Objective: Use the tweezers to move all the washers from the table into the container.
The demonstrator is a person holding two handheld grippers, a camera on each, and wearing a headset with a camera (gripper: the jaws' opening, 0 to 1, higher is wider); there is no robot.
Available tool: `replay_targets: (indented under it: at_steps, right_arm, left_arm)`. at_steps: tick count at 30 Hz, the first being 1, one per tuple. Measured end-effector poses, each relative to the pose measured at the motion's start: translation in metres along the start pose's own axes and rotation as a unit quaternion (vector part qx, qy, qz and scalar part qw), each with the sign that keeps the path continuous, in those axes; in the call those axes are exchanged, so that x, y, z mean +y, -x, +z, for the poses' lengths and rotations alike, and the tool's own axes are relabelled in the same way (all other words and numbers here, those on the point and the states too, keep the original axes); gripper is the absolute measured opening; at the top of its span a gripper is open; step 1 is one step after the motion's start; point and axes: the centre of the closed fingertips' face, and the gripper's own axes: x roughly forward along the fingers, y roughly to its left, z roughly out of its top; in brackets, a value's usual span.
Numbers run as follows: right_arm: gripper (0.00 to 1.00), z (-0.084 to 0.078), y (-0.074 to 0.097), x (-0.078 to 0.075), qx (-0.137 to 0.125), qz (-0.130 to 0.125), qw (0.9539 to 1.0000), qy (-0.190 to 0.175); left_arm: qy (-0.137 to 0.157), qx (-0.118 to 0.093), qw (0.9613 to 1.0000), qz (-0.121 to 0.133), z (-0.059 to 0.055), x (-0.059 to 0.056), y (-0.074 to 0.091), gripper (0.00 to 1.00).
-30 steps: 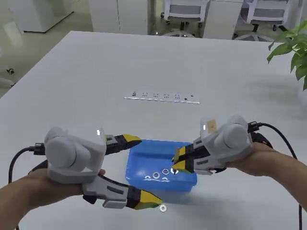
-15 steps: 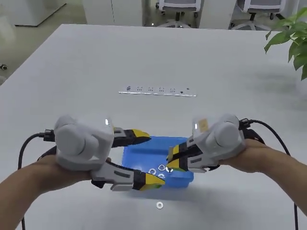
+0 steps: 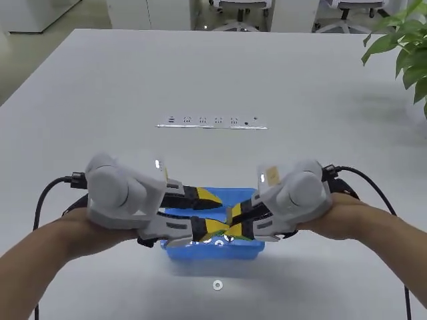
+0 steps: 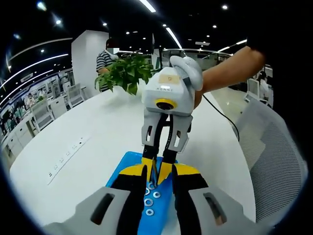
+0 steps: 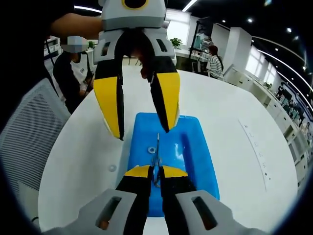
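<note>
Right gripper view: right gripper (image 5: 156,172) pinched tight on thin metal tweezers (image 5: 156,156), tips by a washer (image 5: 151,149) over the blue plastic container (image 5: 195,156); gripped or not, can't tell. Left gripper view adds approx. four small steel washers (image 4: 148,201) inside. One loose washer (image 3: 217,285) lies on the white table (image 3: 100,100) in front. Left gripper (image 3: 219,215) gapes wide, empty; vs 1 s ago it's now over the container.

Bright, even overhead light covers the pale grey desk (image 3: 200,73), shadows soft. Both gripper views bend at their edges; long white ceiling strip lights (image 4: 172,36) glare toward twelve o'clock.
</note>
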Motion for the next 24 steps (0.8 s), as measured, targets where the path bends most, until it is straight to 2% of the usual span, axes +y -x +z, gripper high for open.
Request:
replay_targets:
  at_steps: [6, 14, 24]
  right_arm:
    - [0.08, 0.001, 0.000, 0.000, -0.002, 0.001, 1.0000, 0.000]
    - [0.09, 0.000, 0.001, 0.002, -0.002, 0.001, 1.0000, 0.009]
    - [0.10, 0.000, 0.002, 0.005, 0.003, 0.005, 0.9999, 0.012]
  left_arm:
    - [-0.006, 0.000, 0.9999, -0.008, 0.003, -0.001, -0.005, 0.17]
    - [-0.017, 0.002, 0.9998, -0.003, 0.005, 0.001, -0.010, 0.07]
    - [-0.031, 0.009, 0.9994, -0.010, 0.009, -0.005, -0.010, 0.06]
